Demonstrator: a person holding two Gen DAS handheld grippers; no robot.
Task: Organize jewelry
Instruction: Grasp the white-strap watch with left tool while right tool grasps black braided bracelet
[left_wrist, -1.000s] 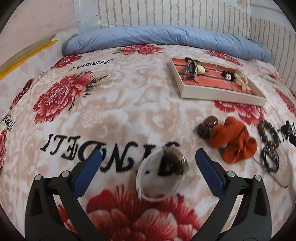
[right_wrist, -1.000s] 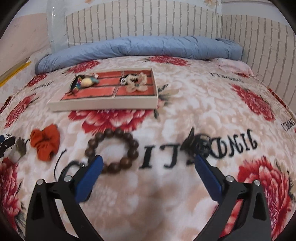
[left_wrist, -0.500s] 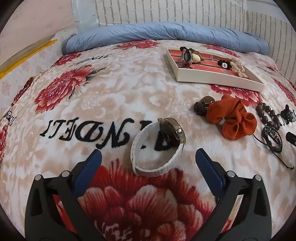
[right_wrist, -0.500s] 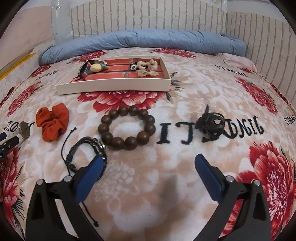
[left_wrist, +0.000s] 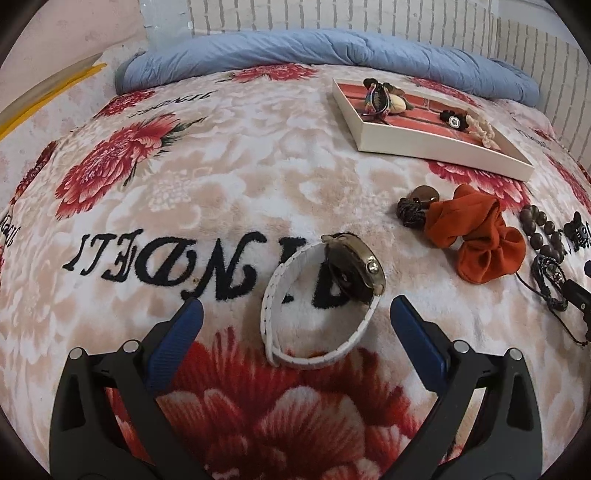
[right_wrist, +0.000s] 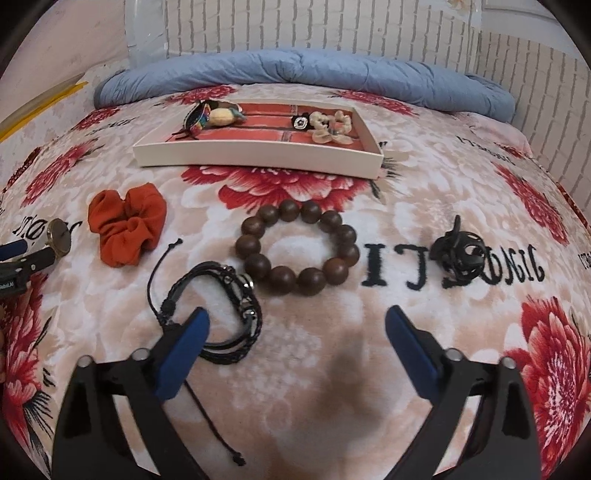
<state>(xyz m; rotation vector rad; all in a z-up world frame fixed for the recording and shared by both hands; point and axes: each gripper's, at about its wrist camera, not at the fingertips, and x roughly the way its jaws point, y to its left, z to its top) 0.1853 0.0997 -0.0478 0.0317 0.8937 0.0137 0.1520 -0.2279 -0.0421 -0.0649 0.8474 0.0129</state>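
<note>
A white-strapped watch (left_wrist: 325, 295) lies on the floral blanket just ahead of my open, empty left gripper (left_wrist: 291, 325). An orange scrunchie (left_wrist: 476, 236) lies to its right, beside a dark knotted piece (left_wrist: 412, 208). In the right wrist view my right gripper (right_wrist: 297, 332) is open and empty above the blanket. A wooden bead bracelet (right_wrist: 297, 247) lies just ahead of it. A black cord bracelet (right_wrist: 221, 310) lies by its left finger. A black hair claw (right_wrist: 460, 253) sits to the right. The white tray (right_wrist: 258, 155) with a red inside holds several pieces.
A rolled blue quilt (right_wrist: 295, 74) lies along the brick-pattern wall behind the tray. The scrunchie shows at the left in the right wrist view (right_wrist: 127, 223), with the left gripper's tip (right_wrist: 22, 258) beyond it. The blanket slopes away at the sides.
Both grippers have pulled back and risen. The watch, which sat between the left fingers, now lies ahead of them. The bead bracelet and hair claw now lie farther ahead of the right gripper.
</note>
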